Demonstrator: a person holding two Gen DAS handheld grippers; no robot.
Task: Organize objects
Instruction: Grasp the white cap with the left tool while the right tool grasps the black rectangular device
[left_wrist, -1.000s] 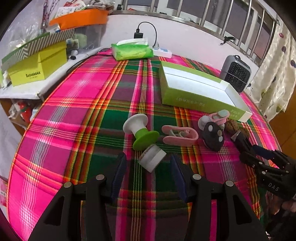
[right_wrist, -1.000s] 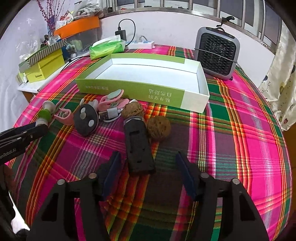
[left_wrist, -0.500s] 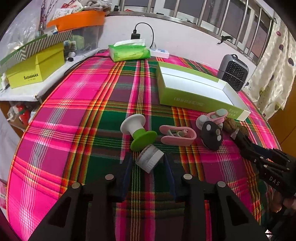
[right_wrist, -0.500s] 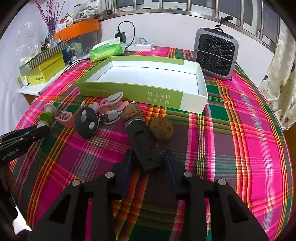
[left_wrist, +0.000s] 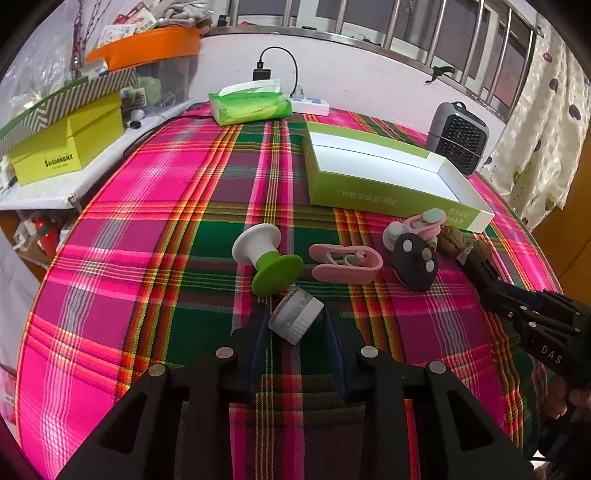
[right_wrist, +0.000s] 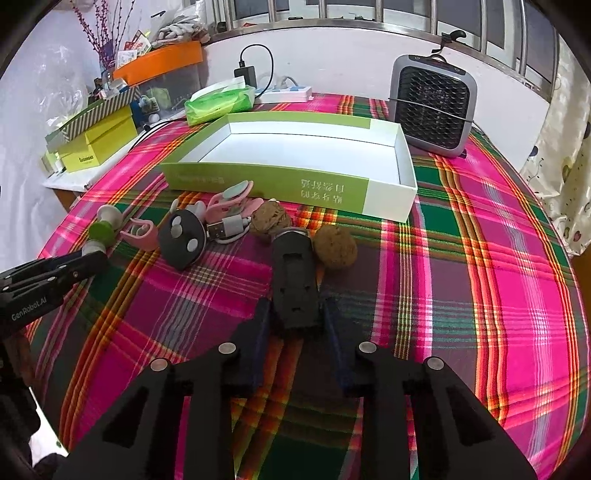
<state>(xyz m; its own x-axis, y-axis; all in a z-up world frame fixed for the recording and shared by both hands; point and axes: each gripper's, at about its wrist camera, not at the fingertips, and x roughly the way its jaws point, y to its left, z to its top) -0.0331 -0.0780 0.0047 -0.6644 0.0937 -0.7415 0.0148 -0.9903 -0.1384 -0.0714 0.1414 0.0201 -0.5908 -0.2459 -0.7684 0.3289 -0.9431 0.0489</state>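
Left tongs (left_wrist: 295, 325): fingers pinch a small white round jar (left_wrist: 295, 320) lying on its side on the plaid-clothed tabletop (left_wrist: 147, 236), beside a white-and-green spool-shaped holder (left_wrist: 267, 258). Right tongs (right_wrist: 295, 314): fingers pinch the near end of a black oblong clip-like device (right_wrist: 294, 273), its long axis running straight away from the tongs, toward the open green-and-white cardboard box (right_wrist: 258, 181). The box lies ahead of both tongs, nearer the right; judged next: carry both into it.
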